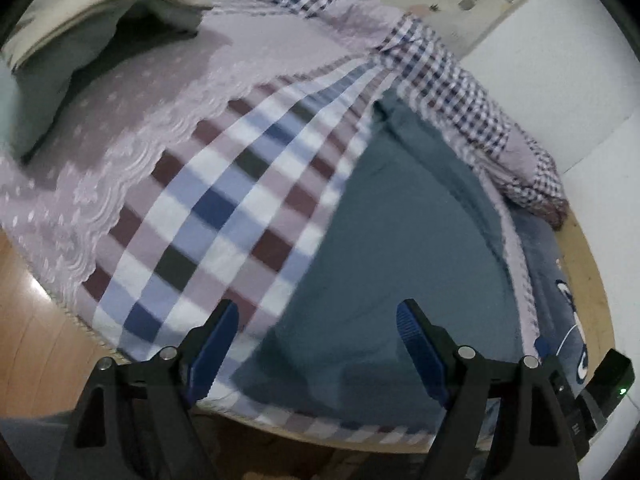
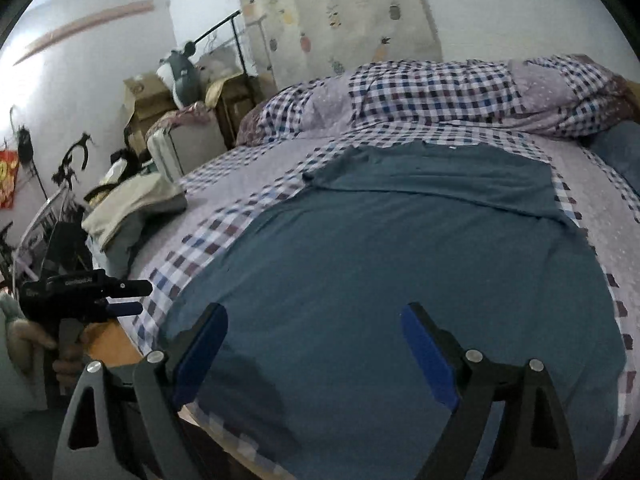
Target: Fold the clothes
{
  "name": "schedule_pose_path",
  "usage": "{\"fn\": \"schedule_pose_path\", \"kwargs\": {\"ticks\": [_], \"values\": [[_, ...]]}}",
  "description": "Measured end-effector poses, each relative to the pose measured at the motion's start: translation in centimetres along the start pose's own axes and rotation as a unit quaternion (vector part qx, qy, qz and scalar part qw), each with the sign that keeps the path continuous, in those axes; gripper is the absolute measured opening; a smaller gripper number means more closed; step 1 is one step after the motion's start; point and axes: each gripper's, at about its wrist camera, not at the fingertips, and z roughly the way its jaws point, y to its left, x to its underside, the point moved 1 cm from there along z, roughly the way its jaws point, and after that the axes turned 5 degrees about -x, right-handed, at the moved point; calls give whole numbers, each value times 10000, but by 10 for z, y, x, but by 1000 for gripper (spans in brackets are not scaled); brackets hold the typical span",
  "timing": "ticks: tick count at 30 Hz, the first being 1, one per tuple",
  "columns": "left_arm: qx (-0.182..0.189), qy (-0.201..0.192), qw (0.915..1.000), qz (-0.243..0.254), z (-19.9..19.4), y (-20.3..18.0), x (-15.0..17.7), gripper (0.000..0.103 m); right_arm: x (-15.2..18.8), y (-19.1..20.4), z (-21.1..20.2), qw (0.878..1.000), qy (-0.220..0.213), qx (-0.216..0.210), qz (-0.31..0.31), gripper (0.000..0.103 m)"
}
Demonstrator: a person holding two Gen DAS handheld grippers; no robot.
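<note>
Left wrist view. Left gripper (image 1: 316, 344) hangs over the near edge of the bed (image 1: 224, 184), its blue ribbed pads spread wide with nothing between them. The teal garment (image 1: 400, 248) lies ahead and to the right of the tool, spread flat on the checked bedcover; its near hem runs just beyond the right finger, while the left finger stands over bare check. The cloth looks like a soft, matt knit, with no stiffness in its shallow creases. A lace-edged lilac panel (image 1: 132, 184) crosses the cover to the left, and a heaped quilt (image 1: 460, 80) lines the far side. The wooden floor (image 1: 36, 300) shows below left. The frame is motion-blurred.

Right wrist view. Right gripper (image 2: 314, 346) is likewise fully parted and empty, poised directly above the garment's lower part. The garment (image 2: 400, 248) runs lengthwise away from the tool, hem nearest and neckline farthest, with one sleeve (image 2: 328, 178) pointing left at the far end. The left gripper (image 2: 120, 300) appears at the frame's left, held in a hand (image 2: 64, 356) beside the bed corner, off the cloth. A folded beige pile (image 2: 132, 204) rests on the bed's left side.

Judgement: the right gripper is nearer to the garment; a first fold probably starts from the near hem or a side edge, and thin knit may slip unless the pads pinch a good bite.
</note>
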Motion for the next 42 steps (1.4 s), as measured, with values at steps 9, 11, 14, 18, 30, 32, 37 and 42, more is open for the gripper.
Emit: {"fn": "schedule_pose_path", "kwargs": {"ticks": [9, 11, 14, 18, 30, 32, 37, 42], "values": [[47, 487, 9988, -22, 19, 21, 12, 85, 15, 46, 26, 9957, 275, -291, -836, 92], [36, 615, 9980, 133, 27, 13, 15, 85, 24, 59, 34, 9923, 410, -329, -1123, 92], [-151, 823, 9959, 346, 40, 4, 19, 85, 38, 76, 44, 9862, 573, -382, -1506, 91], [-118, 1074, 9929, 503, 52, -4, 27, 83, 52, 94, 53, 9786, 704, -480, -1874, 91], [1221, 1084, 9866, 26, 31, -10, 29, 55, 89, 151, 74, 9484, 749, -517, -3037, 91], [1357, 1049, 9852, -74, 29, -9, 30, 55, 95, 160, 79, 9430, 764, -564, -3189, 91], [1575, 931, 9826, -322, 25, 1, 29, 55, 104, 176, 97, 9344, 773, -420, -3452, 91], [1685, 954, 9801, -433, 30, 7, 26, 55, 103, 188, 116, 9335, 775, -429, -3474, 89]]}}
